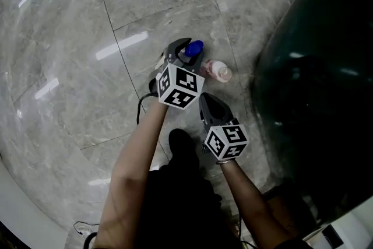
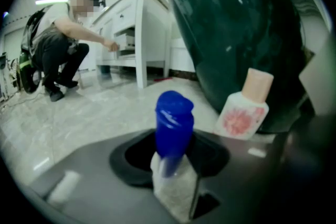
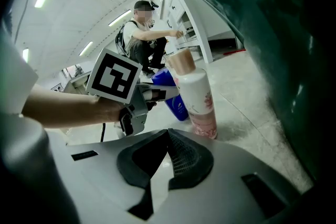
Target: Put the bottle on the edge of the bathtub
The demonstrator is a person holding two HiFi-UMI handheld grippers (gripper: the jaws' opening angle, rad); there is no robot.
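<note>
blue bottle (image 1: 194, 48) sits clamped between the jaws of the left gripper (image 1: 184, 50), above the grey marble floor (image 1: 70, 38). white bottle with a pink cap (image 1: 218, 71) stands on the floor just at its 4 o'clock, beside the dark green bathtub (image 1: 315, 96) at 3 o'clock. right gripper (image 1: 207, 100) hangs at 6 o'clock, jaws together, empty.

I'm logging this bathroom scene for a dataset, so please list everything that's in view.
floor: 1, grey marble tiles, underfoot
bathtub: 1, dark green, at right
cabinet: 1, white, background
crouching person: 1, dark clothes, reaching into the cabinet
white bottle: 1, white with pink print, upright on the floor beside the bathtub
blue bottle: 1, blue, left of the white bottle
left hand-held gripper: 1, grey, shut on the blue bottle
right hand-held gripper: 1, grey, jaws together, empty
</note>
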